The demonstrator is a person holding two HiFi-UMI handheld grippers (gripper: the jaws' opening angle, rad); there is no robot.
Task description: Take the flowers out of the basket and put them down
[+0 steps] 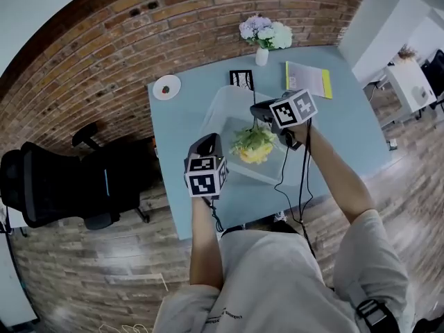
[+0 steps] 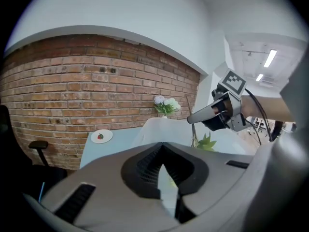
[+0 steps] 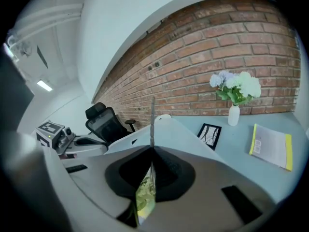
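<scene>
A yellow-green flower hangs over the translucent white basket in the middle of the blue table. My right gripper is shut on its thin stem, with the bloom showing below the jaws. The left gripper view shows the same right gripper, with the stem and leaves dangling above the basket. My left gripper hovers by the basket's near left corner. Its jaws stand together with nothing between them.
At the back of the table stand a white vase of pale flowers, a small picture frame, a yellow-edged booklet and a plate with a strawberry. A black office chair is left of the table.
</scene>
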